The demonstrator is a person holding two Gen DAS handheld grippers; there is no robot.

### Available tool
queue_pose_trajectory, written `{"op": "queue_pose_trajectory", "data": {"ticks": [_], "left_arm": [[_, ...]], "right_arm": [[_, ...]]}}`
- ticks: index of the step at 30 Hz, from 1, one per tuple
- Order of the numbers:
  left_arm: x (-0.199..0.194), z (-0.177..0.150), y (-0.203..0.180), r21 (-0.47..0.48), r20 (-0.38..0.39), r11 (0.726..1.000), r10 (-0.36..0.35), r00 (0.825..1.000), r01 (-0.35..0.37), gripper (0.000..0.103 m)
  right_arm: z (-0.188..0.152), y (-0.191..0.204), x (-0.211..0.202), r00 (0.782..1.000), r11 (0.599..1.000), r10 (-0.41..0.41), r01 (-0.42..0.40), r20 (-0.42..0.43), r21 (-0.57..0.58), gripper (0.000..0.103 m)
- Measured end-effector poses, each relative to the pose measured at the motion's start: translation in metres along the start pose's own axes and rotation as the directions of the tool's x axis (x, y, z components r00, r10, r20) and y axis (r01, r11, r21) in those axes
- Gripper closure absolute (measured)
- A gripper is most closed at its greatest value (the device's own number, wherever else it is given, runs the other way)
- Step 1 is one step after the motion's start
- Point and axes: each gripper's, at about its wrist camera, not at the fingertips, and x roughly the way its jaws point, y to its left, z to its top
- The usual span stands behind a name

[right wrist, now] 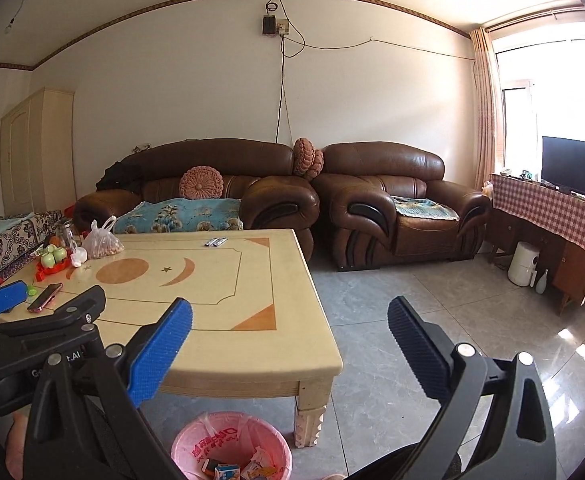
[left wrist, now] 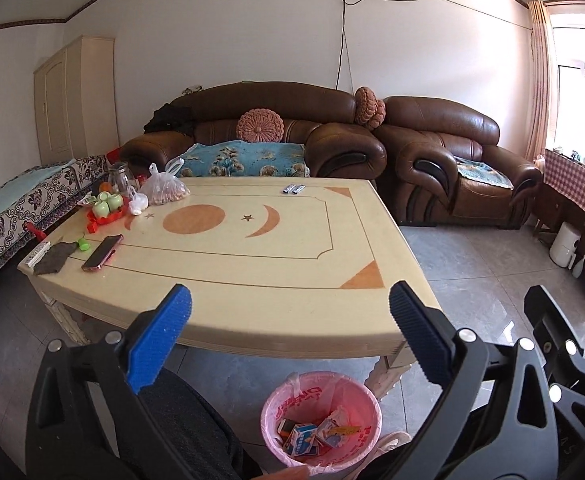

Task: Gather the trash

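A pink trash bin (left wrist: 348, 400) lined with a pink bag stands on the floor by the table's near corner; it holds several small cartons and wrappers (left wrist: 316, 436). It also shows in the right wrist view (right wrist: 196, 444). My left gripper (left wrist: 290, 316) is open and empty, above the table's near edge and the bin. My right gripper (right wrist: 290, 332) is open and empty, above the table corner, to the right of the left gripper (right wrist: 44, 300). Two small wrappers (left wrist: 294, 189) lie at the table's far edge.
The cream table (left wrist: 252, 264) carries a phone (left wrist: 102, 253), a dark cloth (left wrist: 54, 258), a remote (left wrist: 36, 254), green cups on a red tray (left wrist: 106, 208), plastic bags (left wrist: 164, 190) and a jar (left wrist: 119, 176). Brown sofas (left wrist: 452, 160) stand behind. Tiled floor (right wrist: 412, 320) lies to the right.
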Motion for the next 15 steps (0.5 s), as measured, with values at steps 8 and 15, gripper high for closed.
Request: {"op": "queue_pose_trajectory", "data": {"ticks": [8,15], "left_arm": [[-0.018,0.004,0.001,0.016,0.046,0.999,0.031,0.998,-0.032,0.006],[-0.019,0.004,0.002,0.025,0.031,1.000,0.016,0.999,-0.017,0.006]], "right_arm": [[0.007,0.002,-0.012,1.000,1.000,0.005,-0.005,0.007,0.002,0.007],[0.008,0.005,-0.012,1.000,1.000,-0.005,0.005,0.000,0.001,0.007]]}}
